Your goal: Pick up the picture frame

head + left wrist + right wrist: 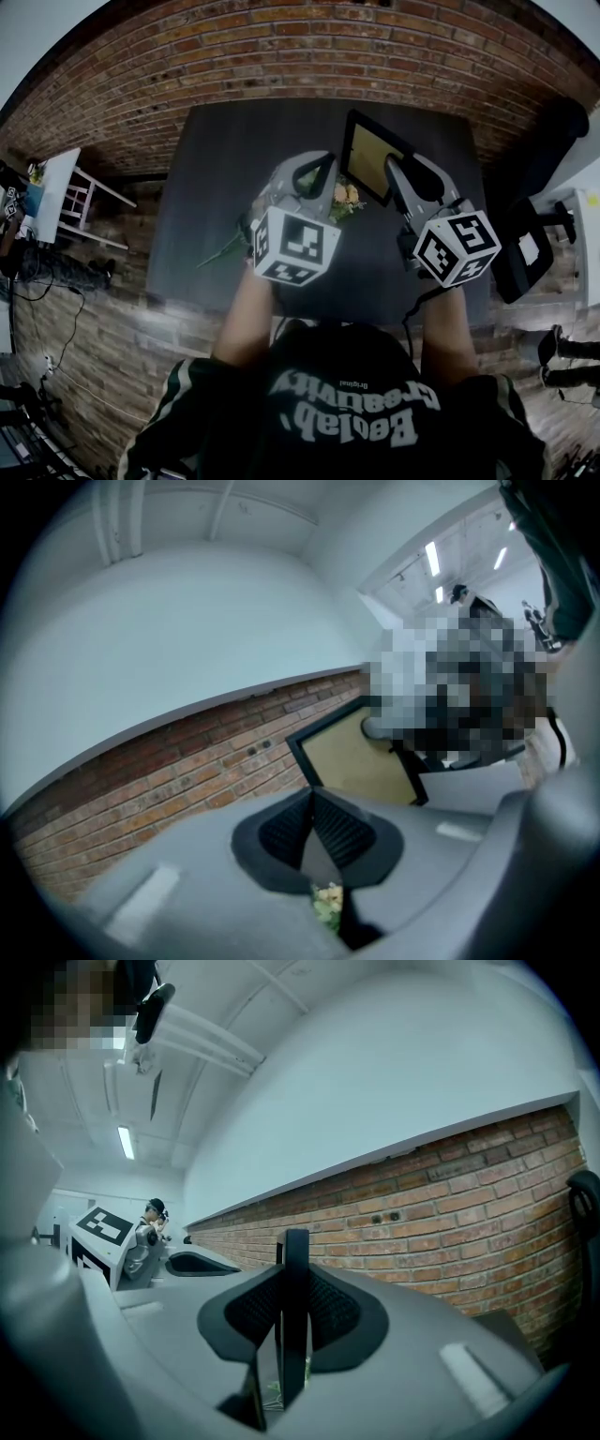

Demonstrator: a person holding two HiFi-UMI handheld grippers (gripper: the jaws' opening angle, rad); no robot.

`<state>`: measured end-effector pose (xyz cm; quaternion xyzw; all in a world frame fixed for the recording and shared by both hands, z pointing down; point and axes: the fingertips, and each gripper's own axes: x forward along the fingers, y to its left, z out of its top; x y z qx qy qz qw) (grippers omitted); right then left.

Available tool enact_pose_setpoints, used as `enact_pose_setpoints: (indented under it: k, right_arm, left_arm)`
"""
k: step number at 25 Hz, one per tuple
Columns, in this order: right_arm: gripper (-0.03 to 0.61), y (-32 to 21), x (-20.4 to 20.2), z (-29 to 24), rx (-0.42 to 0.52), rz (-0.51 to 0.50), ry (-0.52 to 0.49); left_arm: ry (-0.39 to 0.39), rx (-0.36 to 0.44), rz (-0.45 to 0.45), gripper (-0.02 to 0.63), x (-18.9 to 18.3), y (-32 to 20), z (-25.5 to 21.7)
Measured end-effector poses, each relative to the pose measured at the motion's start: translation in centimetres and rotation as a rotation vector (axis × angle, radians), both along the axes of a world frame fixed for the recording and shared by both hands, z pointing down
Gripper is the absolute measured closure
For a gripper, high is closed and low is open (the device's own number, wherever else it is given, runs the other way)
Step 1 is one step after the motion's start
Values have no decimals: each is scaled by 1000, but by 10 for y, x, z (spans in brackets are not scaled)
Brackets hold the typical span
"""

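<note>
Firmly clamped edge-on in the right gripper [292, 1312]: picture frame [373, 155], black border pinched between both pads. Upright just right of centre in the upper half of the head view, over the dark table [234, 159], before the brick wall [281, 47]. Beside it to the left, left gripper [312, 803], jaws pressed together, flowers [328, 902] just beneath.

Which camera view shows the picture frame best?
The head view: the picture frame shows its black border and tan panel, with only one side hidden by the right gripper. The left gripper view shows its face partly covered. The right gripper view shows only its thin edge, clamped between the fingers.
</note>
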<state>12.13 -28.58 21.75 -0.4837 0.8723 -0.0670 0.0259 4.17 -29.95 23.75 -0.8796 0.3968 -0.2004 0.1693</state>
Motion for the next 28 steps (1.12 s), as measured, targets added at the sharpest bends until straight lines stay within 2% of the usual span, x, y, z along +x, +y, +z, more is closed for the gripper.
enact_pose_setpoints:
  k: [20,28]
  right_arm:
    - [505,-1,-7,3,-2,-1,21]
    - [505,0,-12,9,6,-1,85]
  left_arm:
    - [-2,-13,19,611,-1,-1,2]
    - [2,-21,6,611,-6,-3,4]
